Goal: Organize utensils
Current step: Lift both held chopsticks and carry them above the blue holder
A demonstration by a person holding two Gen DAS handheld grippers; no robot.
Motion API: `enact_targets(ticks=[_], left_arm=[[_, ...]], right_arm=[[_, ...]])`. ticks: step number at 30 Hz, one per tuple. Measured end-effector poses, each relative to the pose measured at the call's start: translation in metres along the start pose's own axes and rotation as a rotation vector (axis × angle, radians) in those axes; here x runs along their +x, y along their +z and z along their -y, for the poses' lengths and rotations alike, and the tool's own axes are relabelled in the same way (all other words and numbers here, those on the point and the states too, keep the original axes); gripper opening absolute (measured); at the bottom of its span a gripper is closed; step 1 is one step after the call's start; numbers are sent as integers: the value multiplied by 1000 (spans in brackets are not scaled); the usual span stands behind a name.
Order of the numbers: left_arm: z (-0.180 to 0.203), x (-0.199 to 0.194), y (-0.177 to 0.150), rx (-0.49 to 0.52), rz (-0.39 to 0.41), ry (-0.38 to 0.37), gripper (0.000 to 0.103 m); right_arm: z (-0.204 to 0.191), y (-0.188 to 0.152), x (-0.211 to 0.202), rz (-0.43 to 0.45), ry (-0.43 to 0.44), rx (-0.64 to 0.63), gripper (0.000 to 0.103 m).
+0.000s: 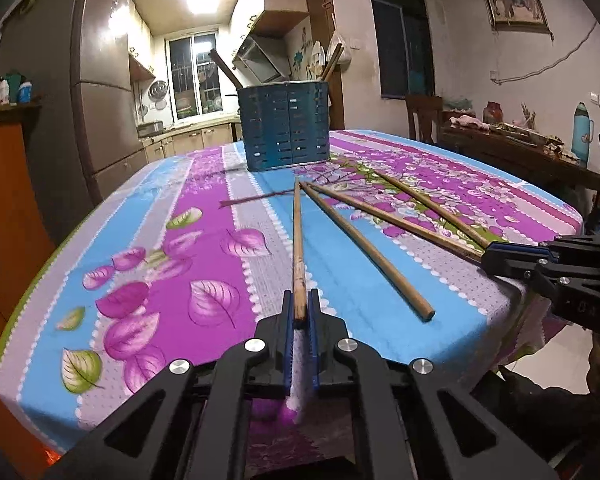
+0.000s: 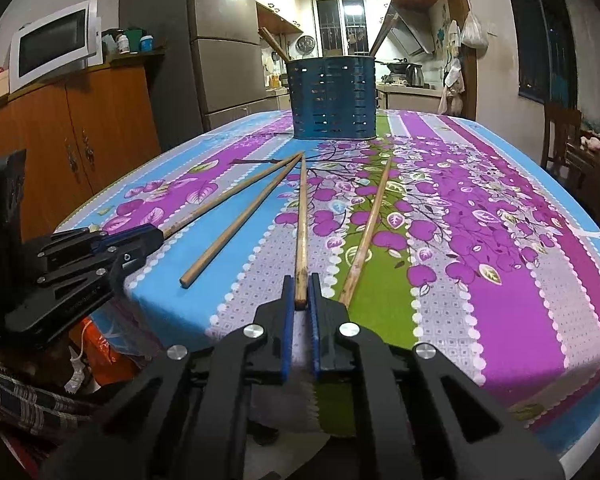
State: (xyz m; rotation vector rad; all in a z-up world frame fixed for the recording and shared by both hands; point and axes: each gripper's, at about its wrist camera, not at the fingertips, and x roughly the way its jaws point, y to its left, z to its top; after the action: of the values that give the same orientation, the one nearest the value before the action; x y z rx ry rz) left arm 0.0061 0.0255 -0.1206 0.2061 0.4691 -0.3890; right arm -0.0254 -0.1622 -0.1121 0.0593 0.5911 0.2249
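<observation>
Several wooden chopsticks lie fanned on the flowered tablecloth (image 1: 148,240). My left gripper (image 1: 300,304) is shut on the near end of the leftmost chopstick (image 1: 298,240), also seen from the right wrist view (image 2: 228,200). My right gripper (image 2: 301,290) is shut on the near end of another chopstick (image 2: 302,216), which shows in the left wrist view (image 1: 396,220). A loose chopstick (image 1: 364,250) lies between them, and another (image 2: 368,232) lies right of my right gripper. A blue slotted utensil holder (image 1: 286,126) stands upright at the far side, with chopsticks in it.
The table's near edge (image 2: 172,312) is just under both grippers. A wooden cabinet (image 2: 80,128) with a microwave (image 2: 54,44) stands left. A chair and a cluttered side table (image 1: 520,140) stand right.
</observation>
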Motion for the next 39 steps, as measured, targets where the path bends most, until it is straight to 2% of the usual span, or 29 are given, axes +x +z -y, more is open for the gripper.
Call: enact_targets(ticks=[5, 12, 26, 34, 39], left_arm=[[-2, -13, 17, 6, 46, 24, 8], [-12, -28, 45, 3, 101, 62, 8], [-34, -52, 98, -43, 194, 74, 8], [-34, -53, 114, -36, 199, 111, 8], [-32, -51, 119, -47, 181, 132, 8]], right_arm=[[0, 15, -11, 62, -2, -16, 5], [-4, 49, -34, 178, -23, -116, 5], [-12, 110, -61, 325, 47, -232, 5], [-9, 127, -58, 341, 87, -247, 5], [0, 134, -54, 327, 146, -243, 5]])
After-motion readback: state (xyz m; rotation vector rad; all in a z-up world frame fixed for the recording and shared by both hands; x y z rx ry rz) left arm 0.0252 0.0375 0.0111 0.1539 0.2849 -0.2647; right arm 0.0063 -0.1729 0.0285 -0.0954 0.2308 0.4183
